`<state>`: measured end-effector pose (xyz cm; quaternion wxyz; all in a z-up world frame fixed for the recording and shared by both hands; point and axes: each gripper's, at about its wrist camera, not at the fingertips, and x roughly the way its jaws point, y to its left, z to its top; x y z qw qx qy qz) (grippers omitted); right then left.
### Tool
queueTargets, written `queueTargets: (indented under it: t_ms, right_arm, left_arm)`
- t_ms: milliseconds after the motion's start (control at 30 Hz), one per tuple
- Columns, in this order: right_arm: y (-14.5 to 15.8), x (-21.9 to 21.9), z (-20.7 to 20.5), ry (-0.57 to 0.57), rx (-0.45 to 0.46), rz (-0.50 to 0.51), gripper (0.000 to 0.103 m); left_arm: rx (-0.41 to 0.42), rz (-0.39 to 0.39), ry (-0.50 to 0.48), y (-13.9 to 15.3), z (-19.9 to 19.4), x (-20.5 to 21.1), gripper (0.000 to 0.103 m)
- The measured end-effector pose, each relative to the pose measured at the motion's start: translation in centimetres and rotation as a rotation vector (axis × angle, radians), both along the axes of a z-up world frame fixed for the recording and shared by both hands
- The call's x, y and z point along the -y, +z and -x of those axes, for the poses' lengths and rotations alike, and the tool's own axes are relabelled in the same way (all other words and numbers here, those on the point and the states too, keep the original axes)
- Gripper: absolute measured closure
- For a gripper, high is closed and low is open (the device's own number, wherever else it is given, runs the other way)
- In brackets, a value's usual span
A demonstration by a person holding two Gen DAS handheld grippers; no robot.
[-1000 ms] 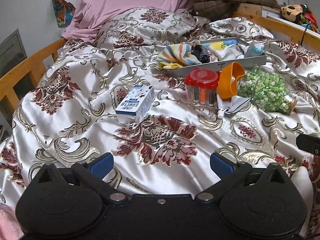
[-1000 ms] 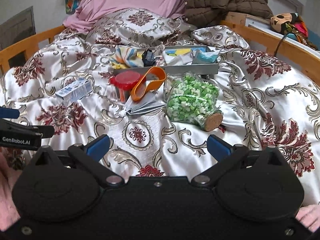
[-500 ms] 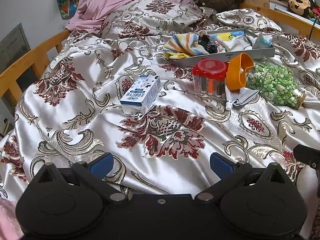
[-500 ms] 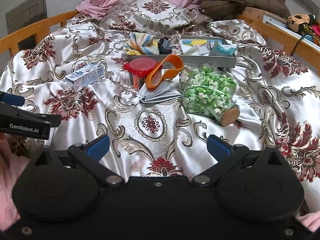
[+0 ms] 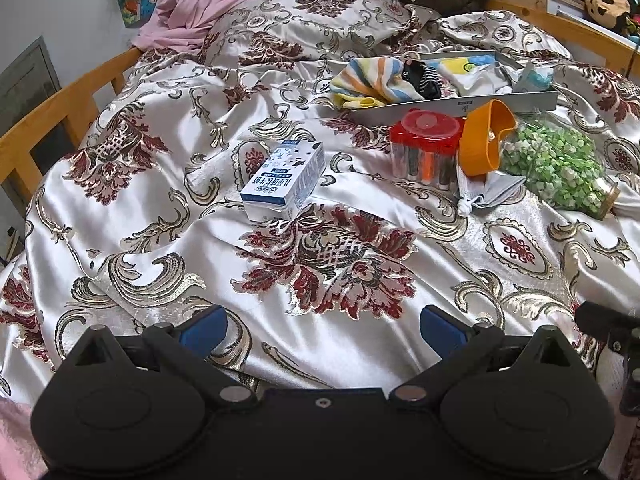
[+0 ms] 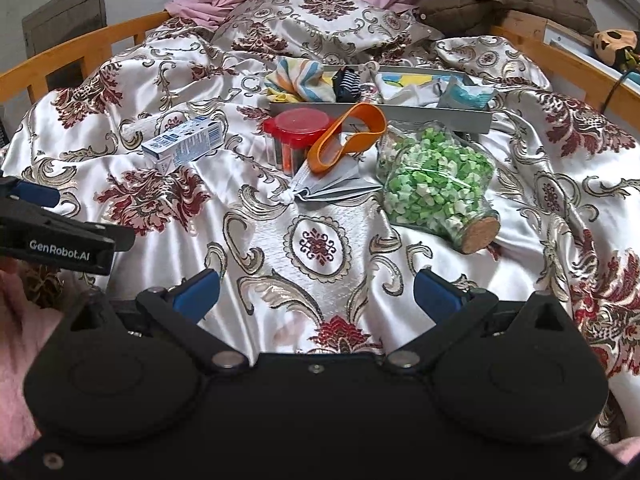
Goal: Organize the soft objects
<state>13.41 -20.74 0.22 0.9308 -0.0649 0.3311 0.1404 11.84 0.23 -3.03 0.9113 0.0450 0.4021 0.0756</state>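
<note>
Left hand-held gripper [image 5: 322, 326] and right hand-held gripper [image 6: 316, 286], each with its 2 blue-tipped fingers spread wide and empty, low over a bed [image 5: 168, 168] covered in patterned satin. Ahead of the right hand-held gripper, from near to far: a grey cloth pouch [image 6: 334, 188], an orange ring [image 6: 346, 136] leaning on a red-lidded container [image 6: 298, 136], and a grey tray [image 6: 440, 114] holding the soft objects, namely a striped cloth [image 6: 300, 78] draped over its left end, dark striped socks [image 6: 347, 83] and pale folded fabrics [image 6: 416, 88]. Ahead and to the right, touching the pouch: a corked glass jar of green paper stars [image 6: 434, 184], lying on its side. Ahead of the left hand-held gripper: a white and blue carton [image 5: 284, 182], lying flat, well apart from both.
</note>
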Motion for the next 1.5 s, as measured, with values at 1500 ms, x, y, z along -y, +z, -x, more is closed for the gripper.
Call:
queueTargets:
  t_ms: [1500]
  right_arm:
    - [-4.3, -3.8, -12.8, 0.089, 0.072, 0.04, 0.001]
  left_arm:
    - [0.133, 0.05, -0.138, 0.5, -13.7, 0.9, 0.001]
